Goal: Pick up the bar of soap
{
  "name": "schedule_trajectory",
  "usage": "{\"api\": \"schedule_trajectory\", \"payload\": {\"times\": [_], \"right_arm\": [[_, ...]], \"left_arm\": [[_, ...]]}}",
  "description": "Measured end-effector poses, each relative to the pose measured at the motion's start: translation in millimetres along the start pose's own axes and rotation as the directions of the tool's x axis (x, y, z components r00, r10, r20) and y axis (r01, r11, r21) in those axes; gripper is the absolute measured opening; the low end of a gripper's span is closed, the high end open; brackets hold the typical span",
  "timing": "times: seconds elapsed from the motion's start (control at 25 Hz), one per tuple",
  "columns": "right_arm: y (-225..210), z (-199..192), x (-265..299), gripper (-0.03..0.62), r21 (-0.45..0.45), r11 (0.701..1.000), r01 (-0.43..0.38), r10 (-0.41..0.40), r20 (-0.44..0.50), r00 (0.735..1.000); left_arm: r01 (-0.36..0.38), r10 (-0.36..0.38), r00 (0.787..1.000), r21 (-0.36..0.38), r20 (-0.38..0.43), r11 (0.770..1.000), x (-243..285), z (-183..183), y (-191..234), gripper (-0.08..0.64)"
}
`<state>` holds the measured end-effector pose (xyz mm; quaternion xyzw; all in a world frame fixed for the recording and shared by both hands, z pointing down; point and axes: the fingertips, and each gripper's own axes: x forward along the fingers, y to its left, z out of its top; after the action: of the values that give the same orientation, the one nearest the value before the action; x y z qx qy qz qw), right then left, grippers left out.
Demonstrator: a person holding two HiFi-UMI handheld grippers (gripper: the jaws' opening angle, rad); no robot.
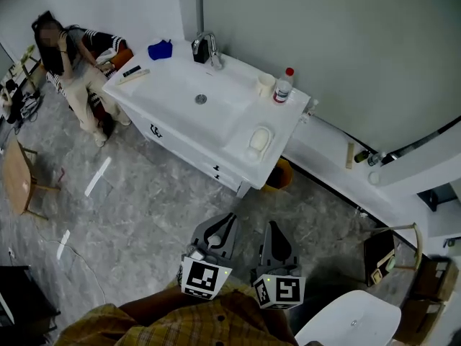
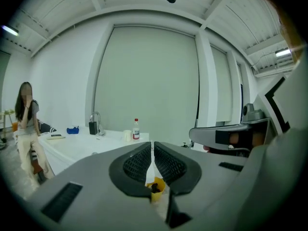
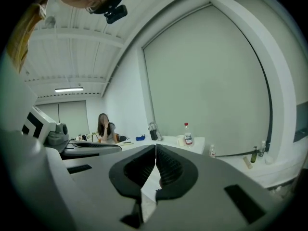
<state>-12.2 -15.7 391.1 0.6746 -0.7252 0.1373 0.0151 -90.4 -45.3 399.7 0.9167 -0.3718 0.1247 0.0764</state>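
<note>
Left gripper (image 1: 230, 219): jaws closed, empty | right gripper (image 1: 272, 226): jaws closed, empty | bar of soap (image 1: 257, 141): in dish (image 1: 263, 127) at right end of washbasin (image 1: 173, 110); well apart from both grippers, which are side by side over the floor (image 1: 144, 193)

Washroom-like room (bare pale walls (image 1: 324, 34), strip-lit ceiling (image 2: 144, 4)), white washbasin counter (image 1: 169, 81) with chrome tap (image 1: 209, 47), bottle (image 1: 284, 86) and cup (image 1: 266, 85) on its far right, grey marbled floor (image 1: 144, 207)

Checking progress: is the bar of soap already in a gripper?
No, the bar of soap lies on the sink counter, far from the left gripper and right gripper.
</note>
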Motion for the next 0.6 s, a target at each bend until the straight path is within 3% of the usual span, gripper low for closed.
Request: {"api": "schedule_trajectory", "payload": {"times": [0.4, 0.6], "right_arm": [[-25, 7, 66, 0.021, -0.003, 0.997, 0.074, -0.074, -0.057, 0.996], [-53, 11, 86, 0.021, 0.014, 0.996, 0.085, -0.084, -0.06, 0.995]], "left_arm": [[0.06, -0.06, 0.998, -0.03, -0.011, 0.998, 72, 4, 41, 0.014], [0.064, -0.067, 0.995, -0.039, -0.076, 0.997, 107, 2, 39, 0.014]]}}
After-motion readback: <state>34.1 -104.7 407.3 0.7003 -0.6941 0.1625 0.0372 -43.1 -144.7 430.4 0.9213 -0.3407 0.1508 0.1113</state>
